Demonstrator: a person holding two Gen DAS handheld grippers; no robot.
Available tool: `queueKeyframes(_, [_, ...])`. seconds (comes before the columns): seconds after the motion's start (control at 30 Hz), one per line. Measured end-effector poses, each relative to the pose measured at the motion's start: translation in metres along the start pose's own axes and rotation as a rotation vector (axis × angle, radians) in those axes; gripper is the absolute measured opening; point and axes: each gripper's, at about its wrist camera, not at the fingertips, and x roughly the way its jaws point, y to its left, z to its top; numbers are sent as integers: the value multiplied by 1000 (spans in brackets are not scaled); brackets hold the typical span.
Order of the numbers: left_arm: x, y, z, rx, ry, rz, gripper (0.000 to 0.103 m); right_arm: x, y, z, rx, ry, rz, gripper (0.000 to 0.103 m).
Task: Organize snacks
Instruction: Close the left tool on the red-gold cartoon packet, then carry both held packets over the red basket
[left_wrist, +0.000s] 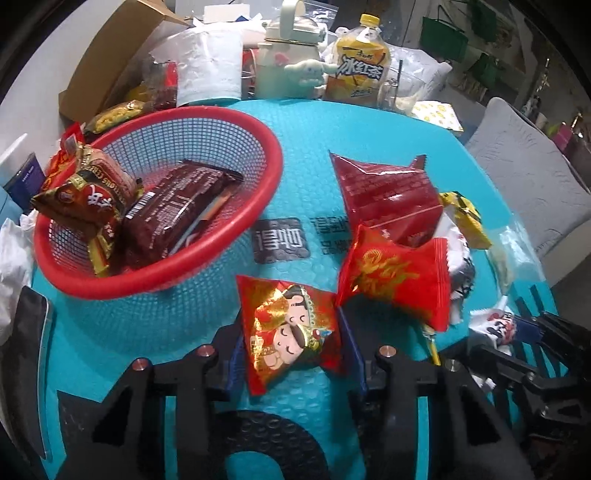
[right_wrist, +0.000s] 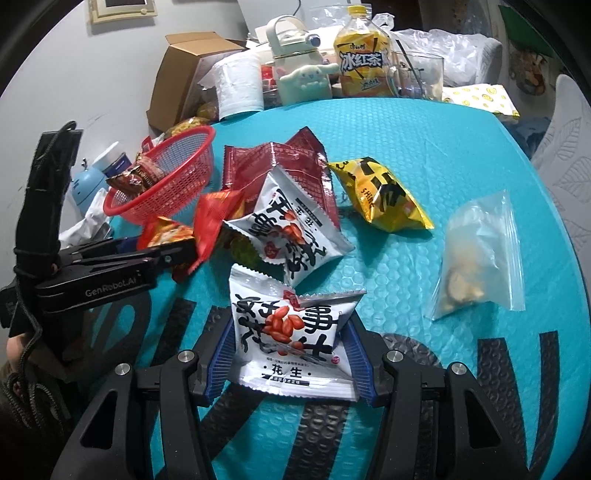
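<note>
My left gripper (left_wrist: 291, 350) is shut on a red cartoon-printed snack packet (left_wrist: 291, 328), its blue pads pressing the packet's two sides just above the teal mat. A red mesh basket (left_wrist: 275, 155) stands to the upper left and holds brown snack packets (left_wrist: 173, 210). In the right wrist view my right gripper (right_wrist: 291, 354) is shut on a white peanut packet (right_wrist: 295, 328). Beyond it lie a second white peanut packet (right_wrist: 291, 225), a dark red bag (right_wrist: 295, 166) and a yellow packet (right_wrist: 384, 195). The left gripper (right_wrist: 173, 254) shows there side-on, beside the basket (right_wrist: 177, 173).
A clear zip bag (right_wrist: 480, 258) lies to the right on the teal bubble mat (right_wrist: 406, 122). Along the back stand an iced tea bottle (left_wrist: 358, 70), a cream jug (left_wrist: 288, 55), a tissue roll (left_wrist: 207, 66) and a cardboard box (left_wrist: 110, 55). A red packet (left_wrist: 395, 280) lies beside my left gripper.
</note>
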Motion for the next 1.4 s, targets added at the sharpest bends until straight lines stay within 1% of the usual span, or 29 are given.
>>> queueKeyframes(0.1, [-2,0,-2,-6,4,-16,40,1,-2,0,17,5,14,55])
queueKeyframes(0.43, [-21,-2,-22,-18,24,-50,39,-12,0,-8,4,-22,6,55])
queueKeyframes(0.67, [-42,-5,-39,-13,1,-58,39,-25,3,-20,3,-43,12,55])
queueKeyframes(0.97, [-64,-7,-66,-30,-13,-89,39,-41,16,-40,-8,-67,15,55])
queueKeyframes(1.17, [-79,-13,-81,-29,-28,-117,39,-49,27,-53,-14,-74,38,55])
queueKeyframes(1.4, [-99,-14,-86,-17,-72,-117,39,-56,43,-62,-30,-83,66,55])
